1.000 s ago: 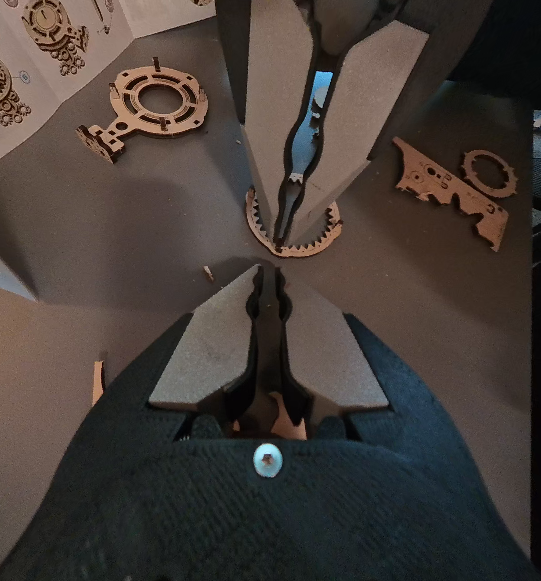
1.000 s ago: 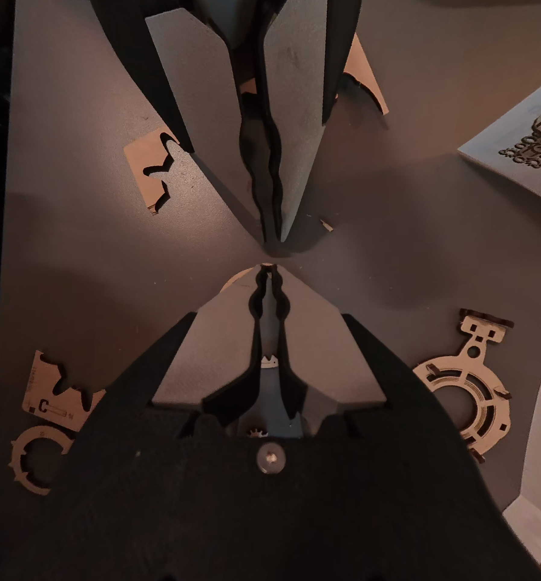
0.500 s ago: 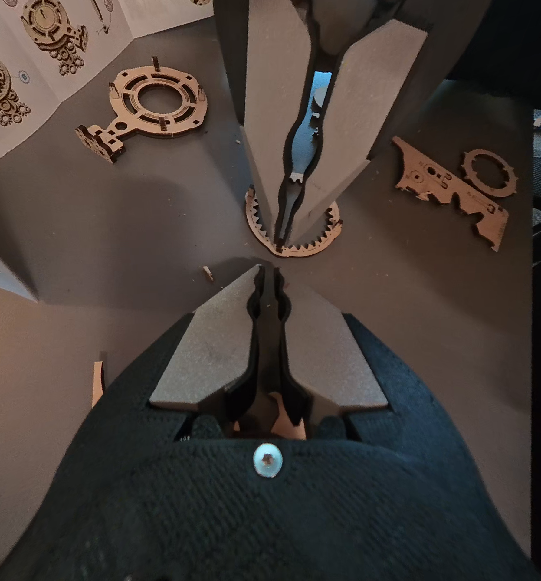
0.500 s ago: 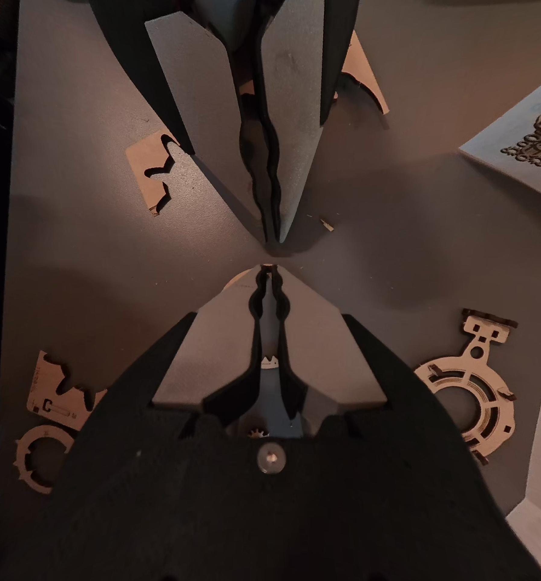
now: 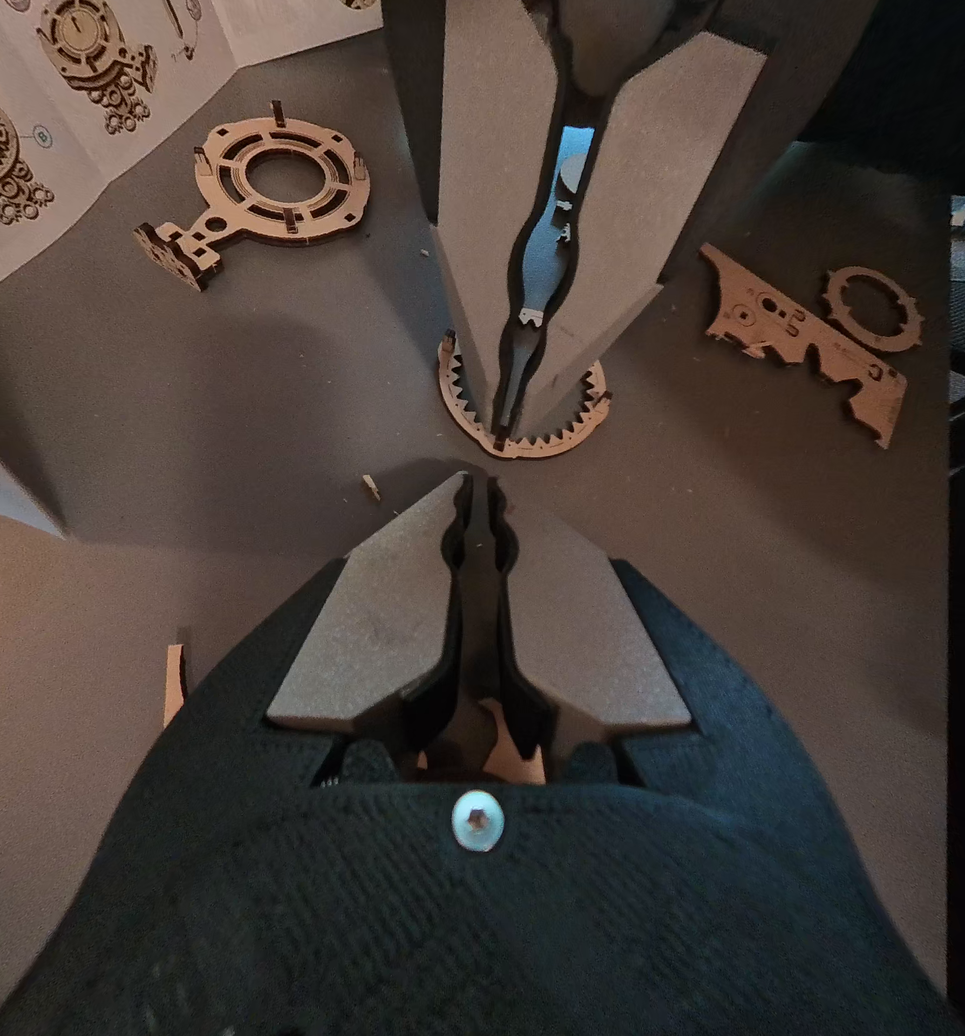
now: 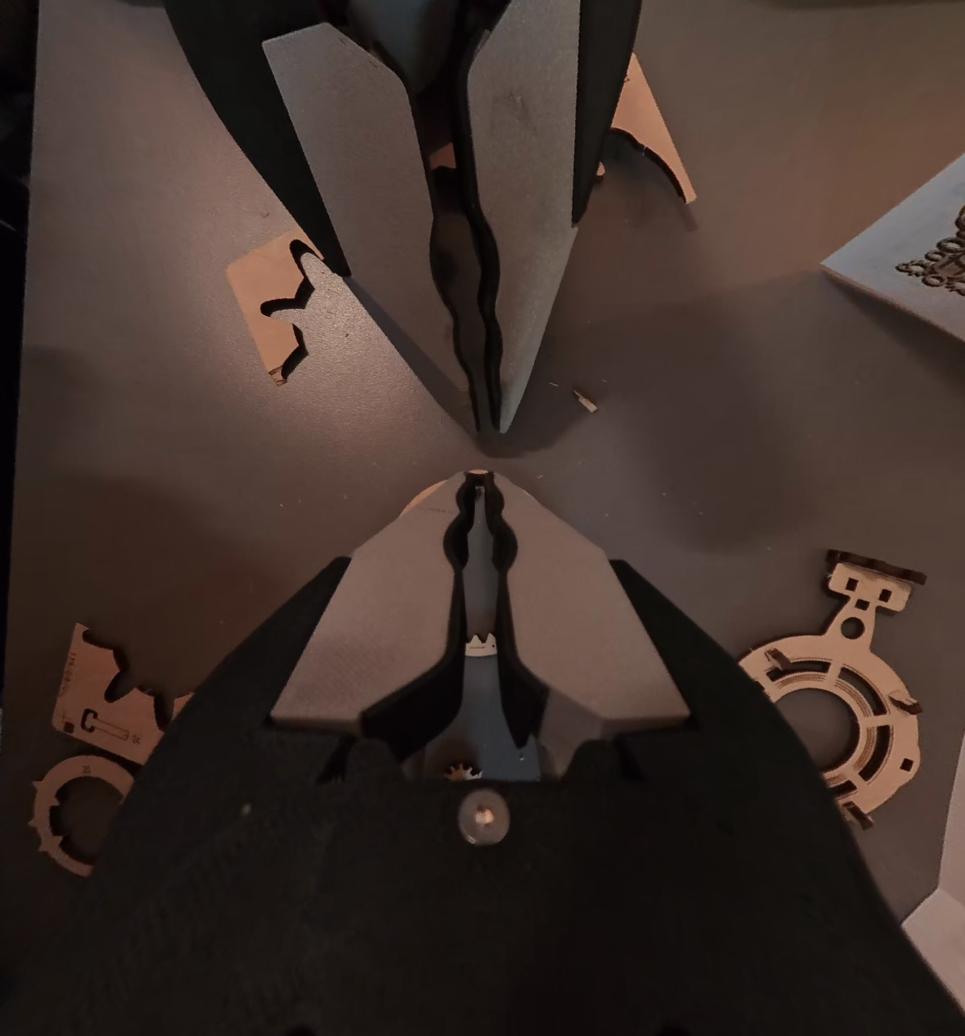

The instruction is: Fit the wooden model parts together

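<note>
Meanwhile, nothing is shifted: the right gripper [image 5: 501,429] is kept pinched on the toothed ring [image 5: 525,412], the left gripper [image 5: 477,483] pressed together empty, fitting stalled.

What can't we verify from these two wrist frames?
- Toothed ring, left wrist view: the right gripper stands over it, hiding its middle and far rim.
- Whether that gripper pinches the ring's edge: the contact is too small and dark in both views.
- Left gripper: nearly shut; whether it holds anything at its tips cannot be told.
- Notched ring, right wrist view: partly behind the gripper body.
- Instruction sheet: cut off by the picture edge.
</note>
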### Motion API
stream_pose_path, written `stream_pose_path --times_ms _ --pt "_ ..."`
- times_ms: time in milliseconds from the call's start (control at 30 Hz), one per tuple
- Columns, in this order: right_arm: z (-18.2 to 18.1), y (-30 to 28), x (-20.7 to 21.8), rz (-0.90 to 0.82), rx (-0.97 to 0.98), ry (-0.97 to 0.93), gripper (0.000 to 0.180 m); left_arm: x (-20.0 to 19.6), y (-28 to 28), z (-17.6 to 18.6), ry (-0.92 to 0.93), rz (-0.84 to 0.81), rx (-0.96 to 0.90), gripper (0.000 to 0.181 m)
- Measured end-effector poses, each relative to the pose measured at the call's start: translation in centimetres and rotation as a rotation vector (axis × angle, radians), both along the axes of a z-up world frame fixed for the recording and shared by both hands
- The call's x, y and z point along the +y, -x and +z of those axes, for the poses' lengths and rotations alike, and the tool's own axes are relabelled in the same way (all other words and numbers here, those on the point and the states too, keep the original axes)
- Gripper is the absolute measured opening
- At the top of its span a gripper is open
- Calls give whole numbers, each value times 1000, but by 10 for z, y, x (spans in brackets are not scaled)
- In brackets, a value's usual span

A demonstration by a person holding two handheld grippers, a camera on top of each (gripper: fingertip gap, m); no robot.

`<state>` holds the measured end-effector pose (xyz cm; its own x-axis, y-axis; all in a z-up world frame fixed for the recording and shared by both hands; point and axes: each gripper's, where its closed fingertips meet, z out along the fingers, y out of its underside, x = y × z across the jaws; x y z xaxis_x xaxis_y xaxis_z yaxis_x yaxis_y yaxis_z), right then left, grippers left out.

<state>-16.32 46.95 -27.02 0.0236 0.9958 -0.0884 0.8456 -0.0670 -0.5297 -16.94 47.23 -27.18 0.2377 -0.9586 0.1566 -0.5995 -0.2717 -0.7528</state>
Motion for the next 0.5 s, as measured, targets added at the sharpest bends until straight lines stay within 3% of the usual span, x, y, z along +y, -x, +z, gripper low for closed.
stream_pose_path --times_ms 500 --pt "-1 2 2 -35 -30 -26 0 -1 -2 2 14 -4 -14 0"
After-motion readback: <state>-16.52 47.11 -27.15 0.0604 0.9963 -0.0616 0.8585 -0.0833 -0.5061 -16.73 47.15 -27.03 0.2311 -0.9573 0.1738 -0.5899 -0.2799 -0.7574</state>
